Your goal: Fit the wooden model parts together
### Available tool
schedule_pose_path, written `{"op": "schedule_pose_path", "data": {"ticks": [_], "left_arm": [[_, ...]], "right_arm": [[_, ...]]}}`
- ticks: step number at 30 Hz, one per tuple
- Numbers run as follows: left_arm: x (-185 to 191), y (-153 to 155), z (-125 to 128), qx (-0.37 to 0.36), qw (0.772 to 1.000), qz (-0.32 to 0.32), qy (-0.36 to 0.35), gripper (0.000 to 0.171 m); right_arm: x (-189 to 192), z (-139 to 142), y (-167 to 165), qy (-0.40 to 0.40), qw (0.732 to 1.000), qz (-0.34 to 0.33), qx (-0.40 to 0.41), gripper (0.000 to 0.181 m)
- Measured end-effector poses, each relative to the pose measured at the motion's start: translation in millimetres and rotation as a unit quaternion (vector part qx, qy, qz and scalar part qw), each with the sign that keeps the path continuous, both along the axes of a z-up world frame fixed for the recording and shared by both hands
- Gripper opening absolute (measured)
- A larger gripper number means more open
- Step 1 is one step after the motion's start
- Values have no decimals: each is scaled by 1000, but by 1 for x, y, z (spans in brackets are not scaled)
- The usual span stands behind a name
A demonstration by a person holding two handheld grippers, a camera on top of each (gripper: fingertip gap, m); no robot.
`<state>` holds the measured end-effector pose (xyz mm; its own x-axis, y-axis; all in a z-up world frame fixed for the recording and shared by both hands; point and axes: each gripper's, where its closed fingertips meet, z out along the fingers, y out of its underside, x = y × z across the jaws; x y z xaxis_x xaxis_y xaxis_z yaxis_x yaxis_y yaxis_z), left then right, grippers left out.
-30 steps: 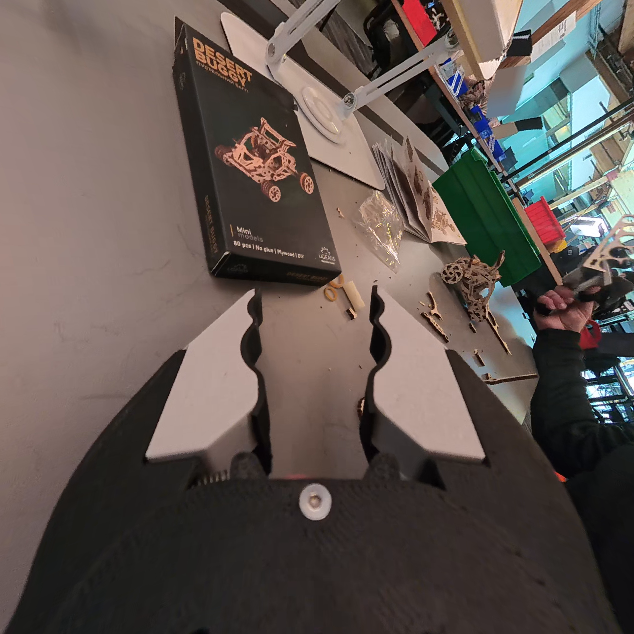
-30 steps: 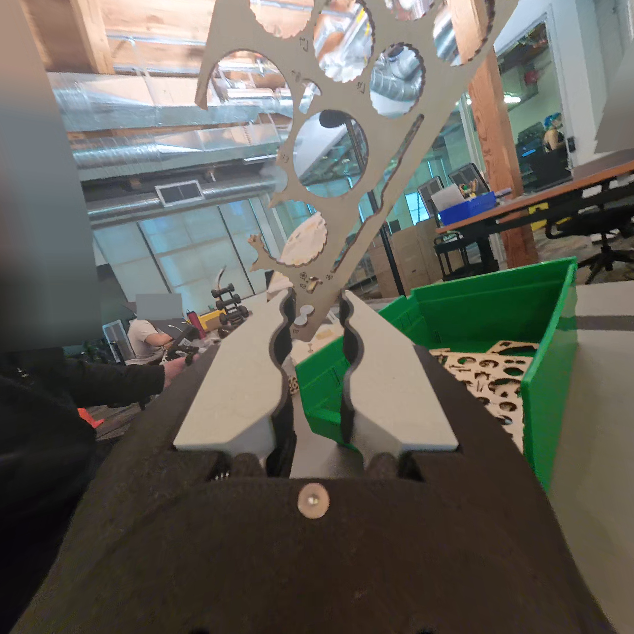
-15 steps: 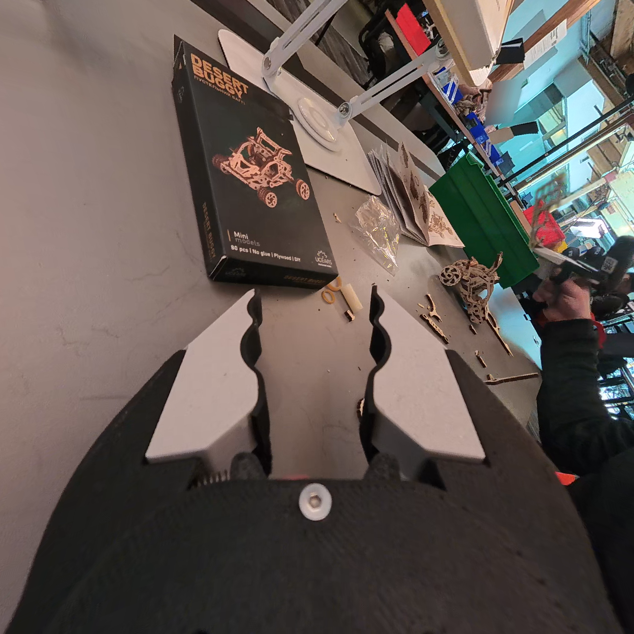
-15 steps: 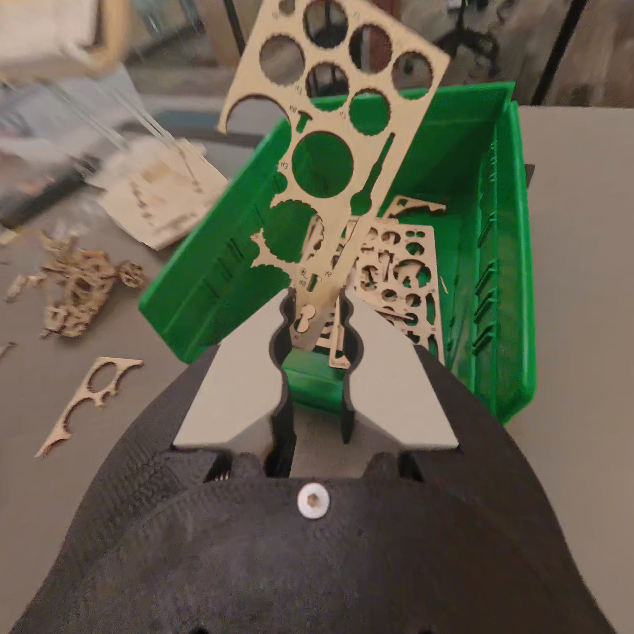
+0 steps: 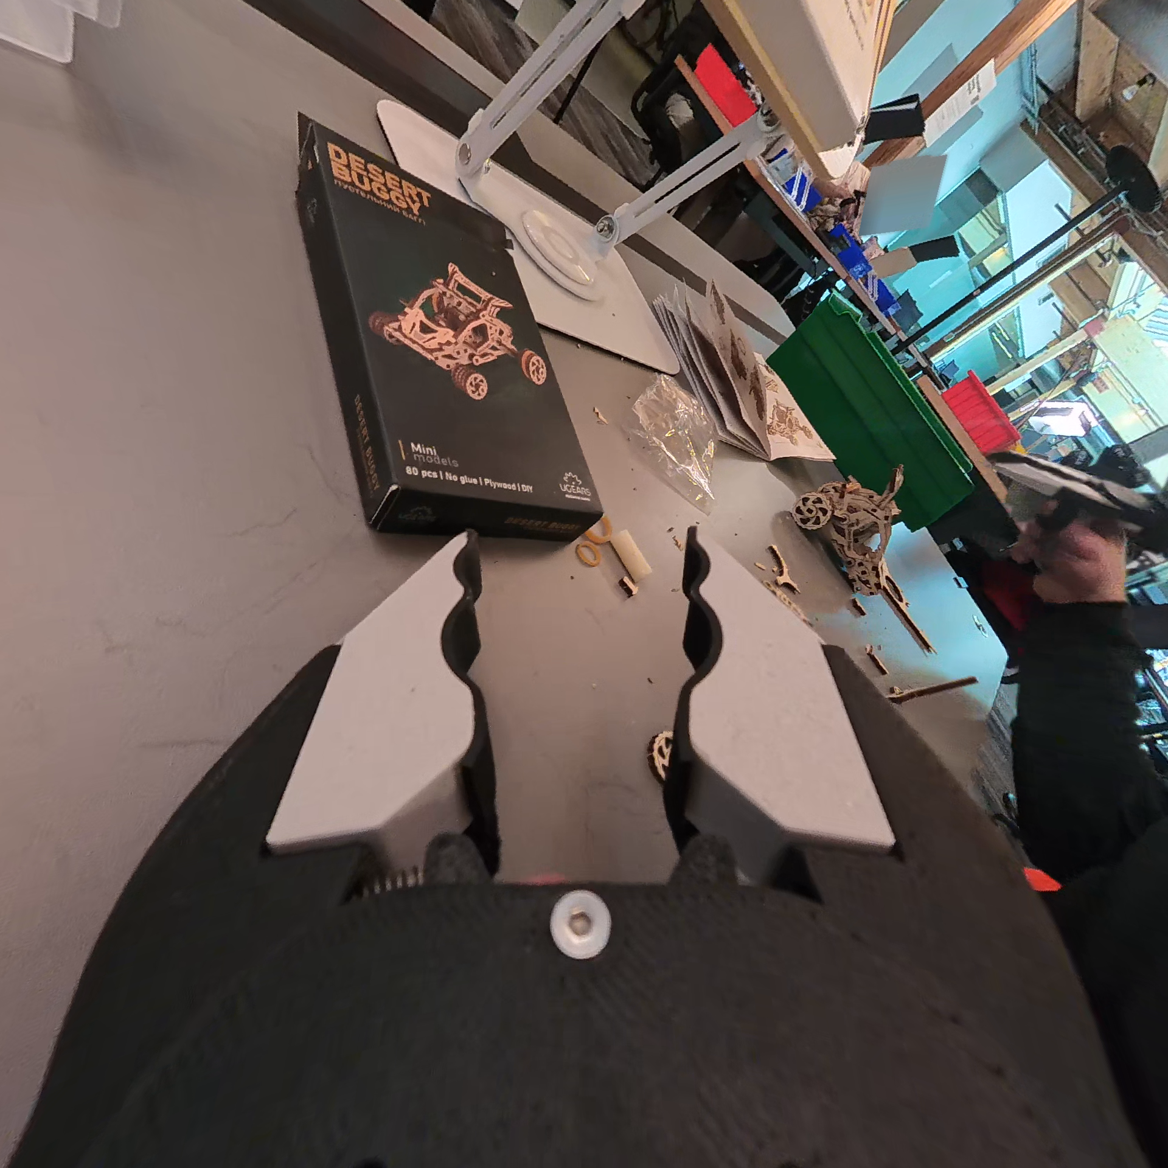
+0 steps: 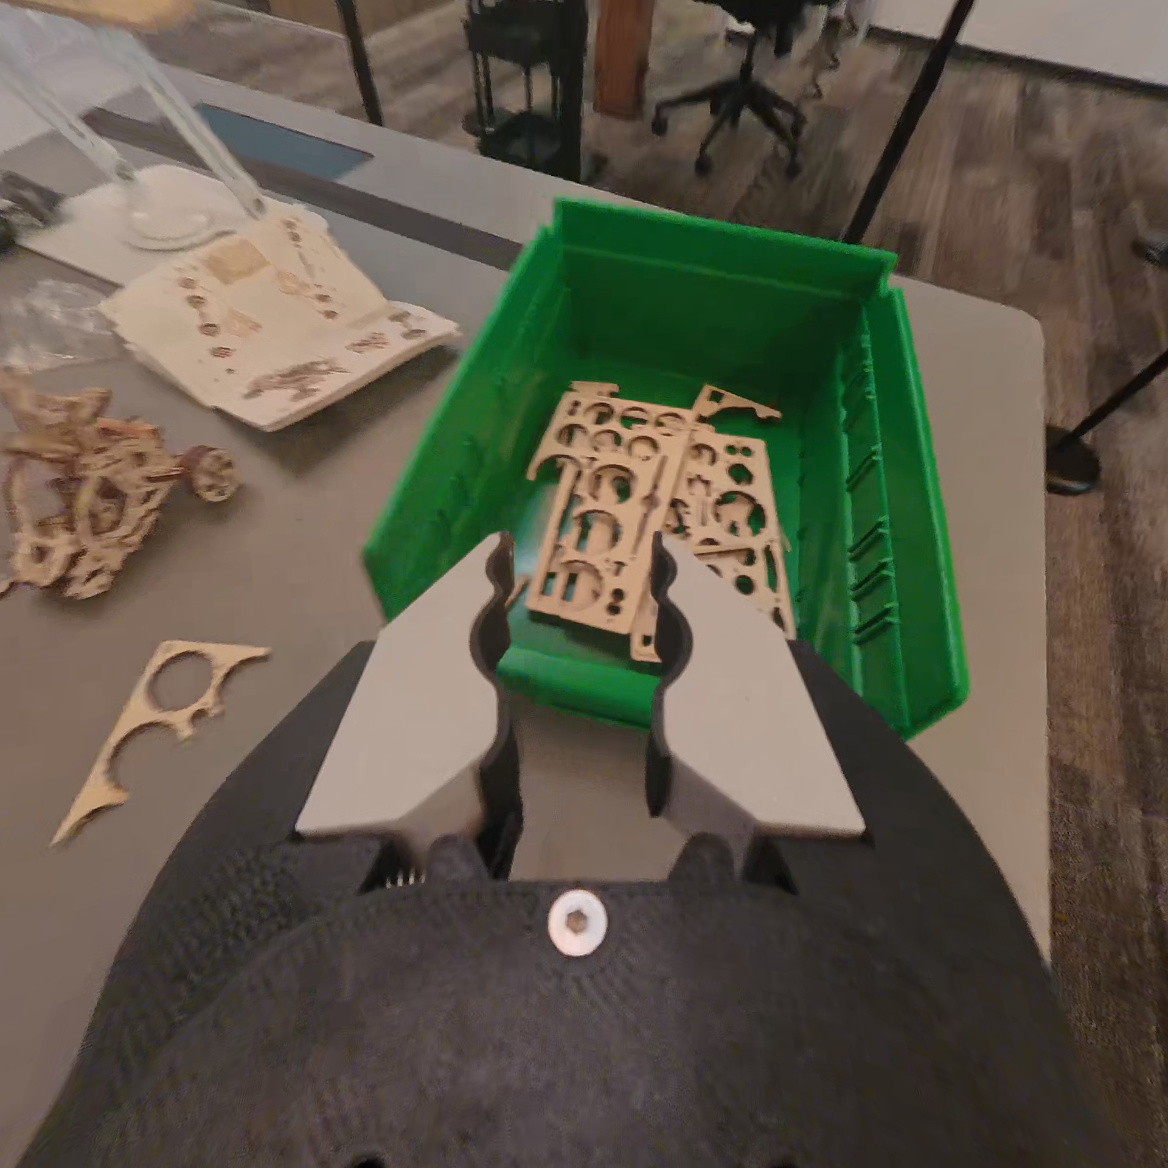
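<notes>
Left gripper (image 5: 578,556) jaws wide apart, empty, low over grey table (image 5: 158,442). Part-built wooden model (image 6: 95,493) at 9 o'clock. Right gripper (image 6: 578,556) spread, empty, pitched down above green bin (image 6: 885,505); punched plywood sheet (image 6: 600,518) flat inside, long axis 12–6.

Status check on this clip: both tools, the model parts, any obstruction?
Left tool open, empty, over table. Right tool open, empty, above green bin. Punched wooden sheets lie in bin; half-built model untouched. Nothing blocking.
</notes>
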<state>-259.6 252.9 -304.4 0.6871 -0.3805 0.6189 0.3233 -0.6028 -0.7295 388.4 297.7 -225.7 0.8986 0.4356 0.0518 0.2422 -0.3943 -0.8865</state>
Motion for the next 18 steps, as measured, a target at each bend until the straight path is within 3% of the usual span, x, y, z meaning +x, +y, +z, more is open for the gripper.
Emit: {"op": "schedule_pose_path", "data": {"ticks": [4,9,11,13,16,18], "left_arm": [[1,0,0,-1,1000,-4,-3,62],[0,0,0,-3,1000,-1,-2,62],[0,0,-2,-7,1000,-1,2,61],[1,1,-4,-12,1000,0,5,62],[1,1,-6,-18,1000,0,7,61],[1,2,-6,-20,1000,0,8,61]], "right_arm": [[-47,-4,-43,31,997,64,-30,42],[-112,-67,-86,11,980,141,-138,47],[-124,-80,-93,1,979,151,-135,44],[-117,-68,-90,13,986,137,-89,37],[-69,-41,-64,7,997,72,-16,38],[-49,-47,-46,9,997,75,-22,43]]}}
